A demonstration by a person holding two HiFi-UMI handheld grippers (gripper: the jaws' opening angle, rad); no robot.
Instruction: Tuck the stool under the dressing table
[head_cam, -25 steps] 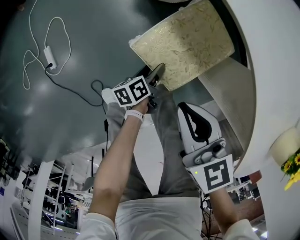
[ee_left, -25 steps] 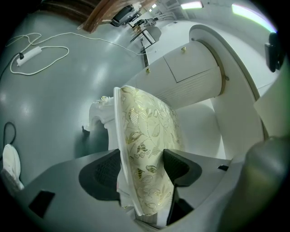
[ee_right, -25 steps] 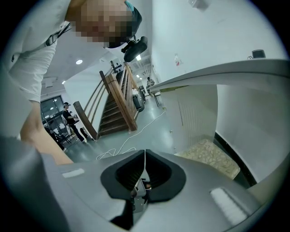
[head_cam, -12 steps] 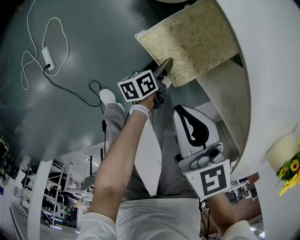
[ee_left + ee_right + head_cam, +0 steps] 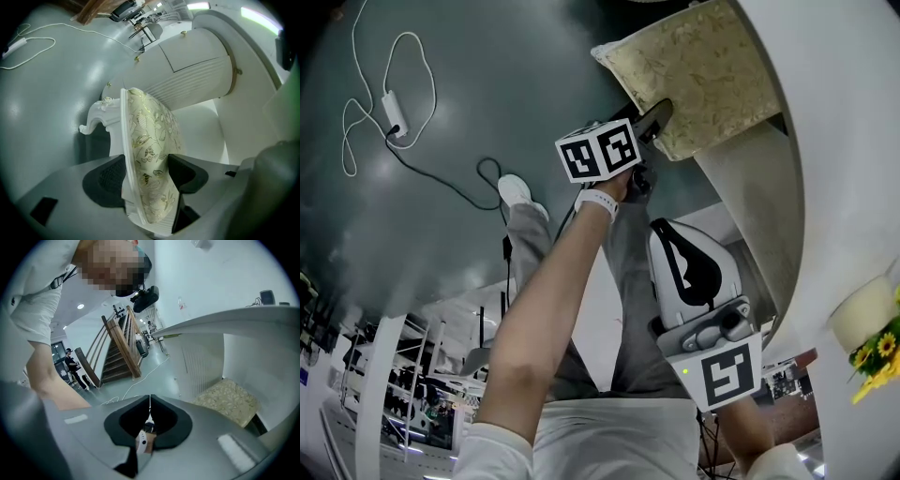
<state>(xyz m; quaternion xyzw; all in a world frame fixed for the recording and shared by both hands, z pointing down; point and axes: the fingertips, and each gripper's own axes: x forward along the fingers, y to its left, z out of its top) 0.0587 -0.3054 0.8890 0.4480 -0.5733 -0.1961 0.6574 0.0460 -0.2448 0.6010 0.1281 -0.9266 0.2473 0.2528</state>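
Clamping the stool (image 5: 149, 136) by its seat edge in our left gripper (image 5: 147, 174), we see it extend ahead, partly under the desk (image 5: 197, 70); our right gripper (image 5: 150, 408) is closed, empty.

The glossy grey floor (image 5: 441, 253) carries a looped white cable with its adapter (image 5: 392, 112), a thin black cable (image 5: 441, 183) near it, and the cushioned stool (image 5: 703, 75).

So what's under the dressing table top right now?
The stool, its floral seat partly beneath the tabletop, left gripper clamped on its near edge. Its far edge is covered.
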